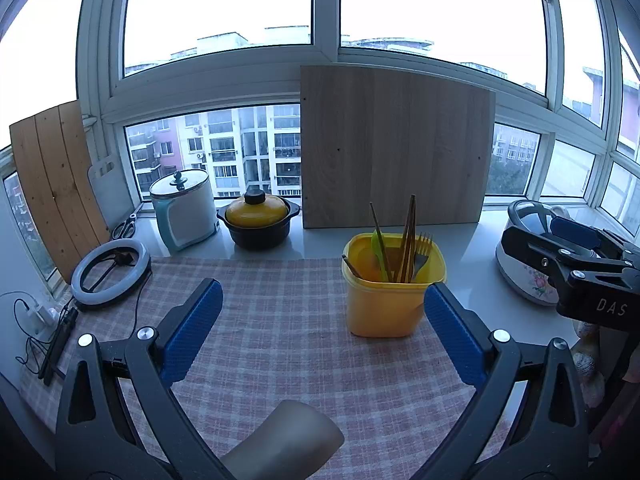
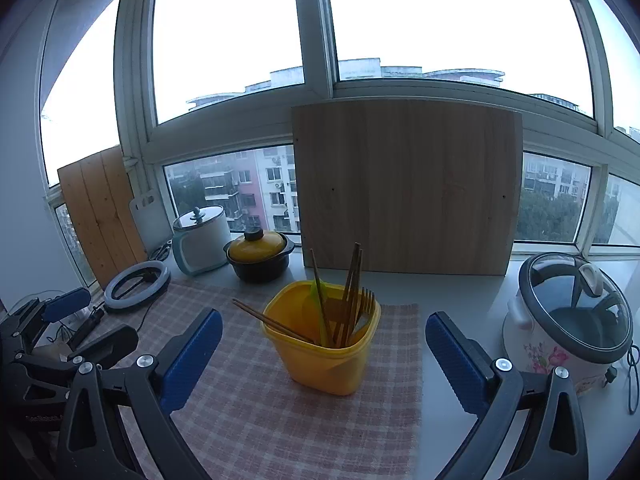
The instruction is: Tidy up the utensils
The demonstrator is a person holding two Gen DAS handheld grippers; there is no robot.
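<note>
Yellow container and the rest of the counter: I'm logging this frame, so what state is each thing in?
Yellow container: upright, open-topped, holding utensils.
Yellow-lidded pot: lid on.
White canister: lid on.
Rice cooker: lid shut.
Left gripper: jaws open, empty.
Right gripper: jaws open, empty.

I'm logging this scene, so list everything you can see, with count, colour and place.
tub: 1, yellow, on the cloth
chopsticks: several, brown, in the tub
fork: 1, yellowish, in the tub
spoon: 1, green, in the tub
cloth: 1, pink check, on the counter
board: 1, pale wood, against the window
pot: 1, black, yellow lid, left of the board
cooker: 1, white, floral, far right
canister: 1, white and blue, left of the pot
ring light: 1, white, far left
scissors: 1, counter, left rear
left tool: blue pads, open
right tool: blue pads, open
</note>
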